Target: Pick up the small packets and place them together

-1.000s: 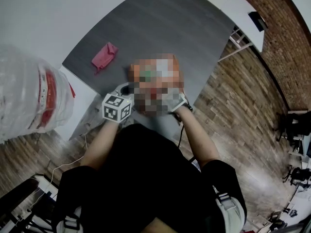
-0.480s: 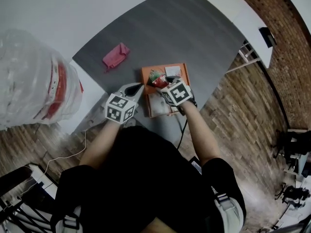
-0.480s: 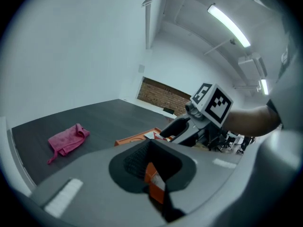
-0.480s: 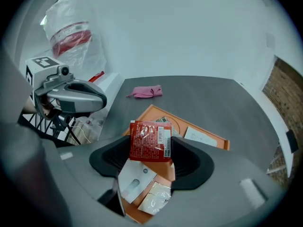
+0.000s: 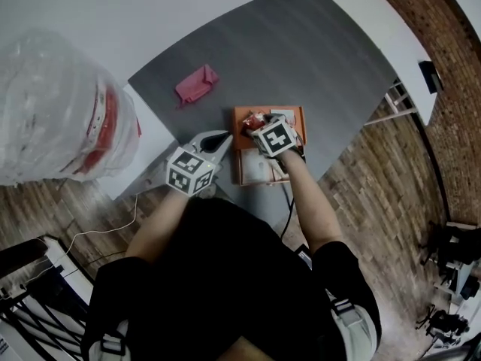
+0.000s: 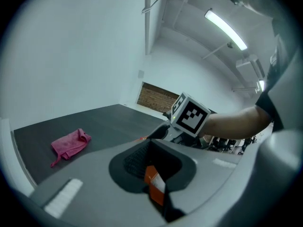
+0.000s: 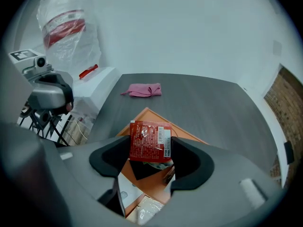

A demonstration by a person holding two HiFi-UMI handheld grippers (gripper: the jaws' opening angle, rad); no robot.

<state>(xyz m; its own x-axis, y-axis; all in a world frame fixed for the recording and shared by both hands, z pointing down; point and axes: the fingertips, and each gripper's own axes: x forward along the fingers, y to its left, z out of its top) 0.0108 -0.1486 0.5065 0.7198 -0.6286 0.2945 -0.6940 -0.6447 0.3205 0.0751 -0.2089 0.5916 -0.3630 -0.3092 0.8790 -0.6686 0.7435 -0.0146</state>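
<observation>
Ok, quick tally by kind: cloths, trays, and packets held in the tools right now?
Cloths: 1, the pink cloth
Trays: 1, the orange tray
Held packets: 2, the red packet in the right tool and the orange packet in the left tool
Total: 4

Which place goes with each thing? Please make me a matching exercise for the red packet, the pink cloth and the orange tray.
1. red packet
2. pink cloth
3. orange tray

a. on the grey table, apart from the tray
b. on the table, below the held packet
c. between the jaws of the right hand-held gripper

Pairs: 1-c, 2-a, 3-b
</observation>
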